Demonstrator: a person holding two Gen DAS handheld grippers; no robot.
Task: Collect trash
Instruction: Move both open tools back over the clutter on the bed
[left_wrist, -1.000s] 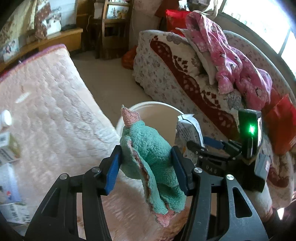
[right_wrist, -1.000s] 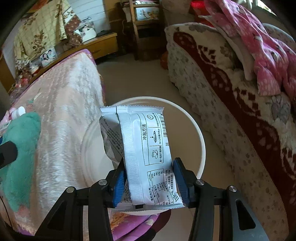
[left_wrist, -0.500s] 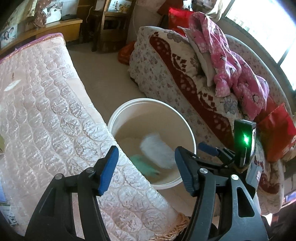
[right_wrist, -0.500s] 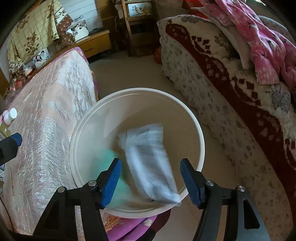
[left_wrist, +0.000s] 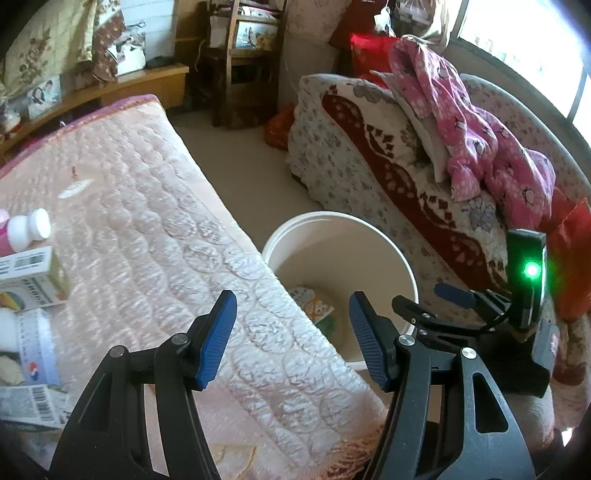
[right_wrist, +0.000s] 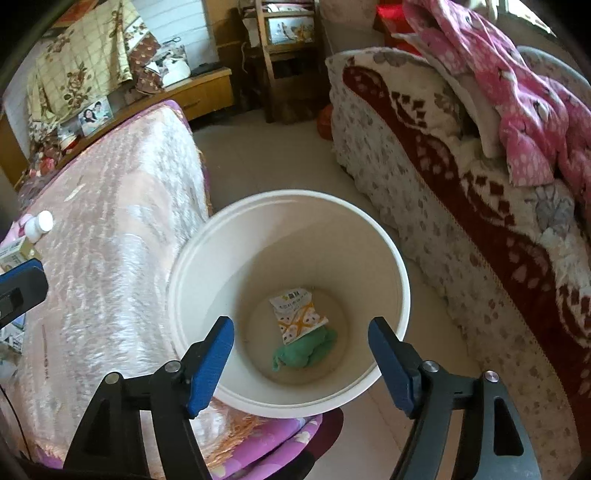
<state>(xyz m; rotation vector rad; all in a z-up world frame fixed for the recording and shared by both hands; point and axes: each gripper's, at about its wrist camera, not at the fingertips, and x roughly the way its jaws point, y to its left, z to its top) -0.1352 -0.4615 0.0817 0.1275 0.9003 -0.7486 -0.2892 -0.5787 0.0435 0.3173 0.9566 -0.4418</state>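
Observation:
A white bucket (right_wrist: 391, 258) stands on the floor between the bed and the sofa. At its bottom lie a white and orange packet (right_wrist: 297, 312) and a green cloth (right_wrist: 306, 349). My right gripper (right_wrist: 301, 363) is open and empty above the bucket's near rim. My left gripper (left_wrist: 291, 339) is open and empty over the bed's edge, beside the bucket (left_wrist: 373, 236), with the packet (left_wrist: 312, 301) partly in sight. The right gripper (left_wrist: 454, 295) shows at the right of the left wrist view.
The pink quilted bed (left_wrist: 147, 221) carries a white bottle (left_wrist: 27, 229), small boxes (left_wrist: 29, 277) and papers (left_wrist: 26, 402) at its left. A flowered sofa (right_wrist: 480, 221) with pink clothes (right_wrist: 517, 92) stands at the right. Bare floor (right_wrist: 277, 158) lies between them.
Both grippers opened and let go: the green cloth and the packet fell into the bucket and now lie at its bottom. The left gripper has drawn back over the bed.

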